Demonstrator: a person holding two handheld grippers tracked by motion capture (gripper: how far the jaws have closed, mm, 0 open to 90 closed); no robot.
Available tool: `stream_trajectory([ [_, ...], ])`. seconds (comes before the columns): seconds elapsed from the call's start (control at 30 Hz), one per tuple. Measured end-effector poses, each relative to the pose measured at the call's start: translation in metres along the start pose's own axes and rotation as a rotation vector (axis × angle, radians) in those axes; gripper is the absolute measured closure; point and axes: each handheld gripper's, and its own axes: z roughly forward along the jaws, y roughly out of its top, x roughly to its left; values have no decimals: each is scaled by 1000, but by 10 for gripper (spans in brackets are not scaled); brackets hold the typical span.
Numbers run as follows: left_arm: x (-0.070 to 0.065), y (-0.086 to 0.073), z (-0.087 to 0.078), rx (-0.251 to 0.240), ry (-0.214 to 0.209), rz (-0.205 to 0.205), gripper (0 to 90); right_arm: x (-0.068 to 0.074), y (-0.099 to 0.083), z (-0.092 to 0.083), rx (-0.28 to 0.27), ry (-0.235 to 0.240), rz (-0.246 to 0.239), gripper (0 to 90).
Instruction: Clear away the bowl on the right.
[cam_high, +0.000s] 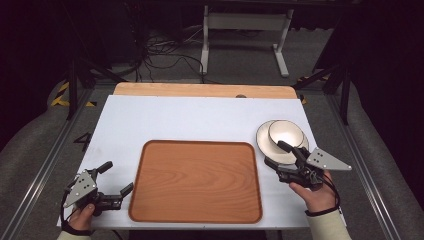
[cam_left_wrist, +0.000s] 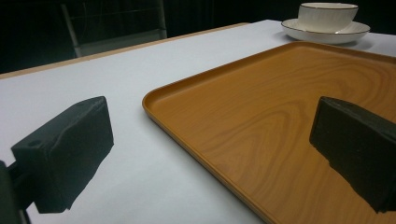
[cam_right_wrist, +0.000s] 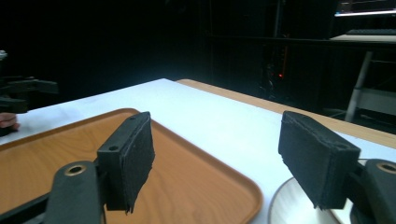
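Approach stage, nothing held: wooden tray (cam_high: 196, 181) empty at lower centre, bowl (cam_high: 285, 133) on saucer (cam_high: 265, 140) at centre right; right gripper (cam_high: 283, 154) fingers wide at saucer edge, left gripper (cam_high: 116, 177) wide, lower left; next likely closing on saucer rim.

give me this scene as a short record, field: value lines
surface: white table top
tray: wooden, bare, centre front
dishes: white bowl sitting on a plate, right of the tray
left gripper: open, left of the tray, holding nothing
right gripper: open, at the plate's near edge, holding nothing
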Motion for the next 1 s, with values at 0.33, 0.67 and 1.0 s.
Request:
stream_trajectory([
  [0.33, 0, 0, 0, 5, -1, 1, 3, -22, 12, 3, 15, -24, 41, 273],
  [0.67, 0, 0, 0, 6, -1, 1, 3, -38, 22, 8, 61, -60, 27, 273],
  [1.0, 0, 0, 0, 7, -1, 0, 3, -56, 35, 13, 93, -97, 27, 278],
])
